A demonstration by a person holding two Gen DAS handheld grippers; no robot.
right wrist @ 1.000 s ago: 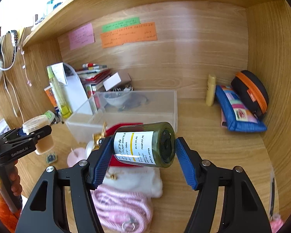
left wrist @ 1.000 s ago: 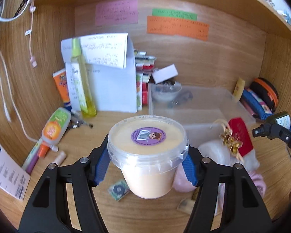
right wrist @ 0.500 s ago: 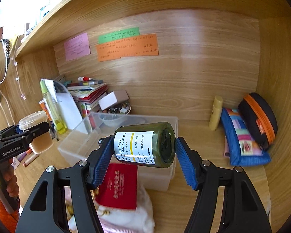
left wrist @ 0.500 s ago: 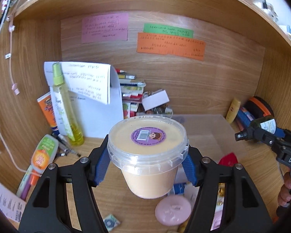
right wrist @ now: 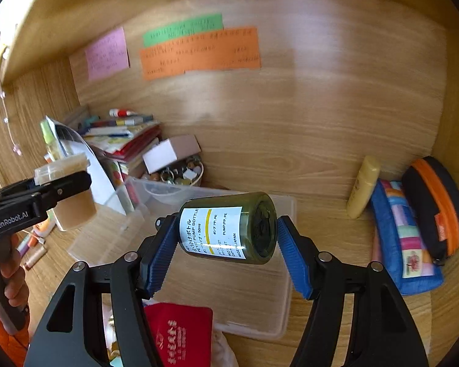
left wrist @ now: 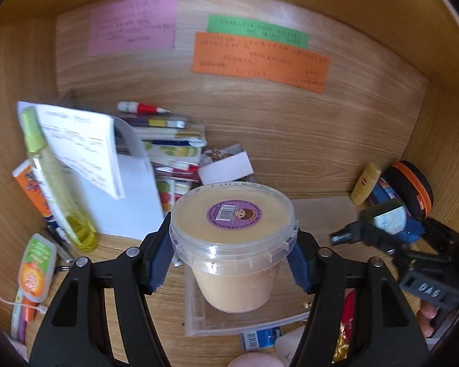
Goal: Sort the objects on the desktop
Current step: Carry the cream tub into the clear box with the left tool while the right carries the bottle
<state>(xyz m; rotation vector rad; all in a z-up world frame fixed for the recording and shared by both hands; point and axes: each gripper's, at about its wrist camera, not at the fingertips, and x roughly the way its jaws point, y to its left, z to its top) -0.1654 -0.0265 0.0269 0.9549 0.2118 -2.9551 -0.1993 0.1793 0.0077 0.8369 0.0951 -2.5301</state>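
While you are carrying the tub (left wrist: 232, 244) in the left gripper (left wrist: 229, 263), clamped under its rim above the tray (right wrist: 260, 321), the right gripper (right wrist: 226, 244) is pinching the slick bottle (right wrist: 229, 226) sideways.

My left gripper (left wrist: 231, 257) clamps a clear lidded tub (left wrist: 233, 244) of beige paste, upright, above a clear plastic bin (left wrist: 195, 312). To its right I see my right gripper (left wrist: 382, 229) holding a dark green bottle (left wrist: 385, 218). A yellow spray bottle (left wrist: 58, 189) leans by papers at left.
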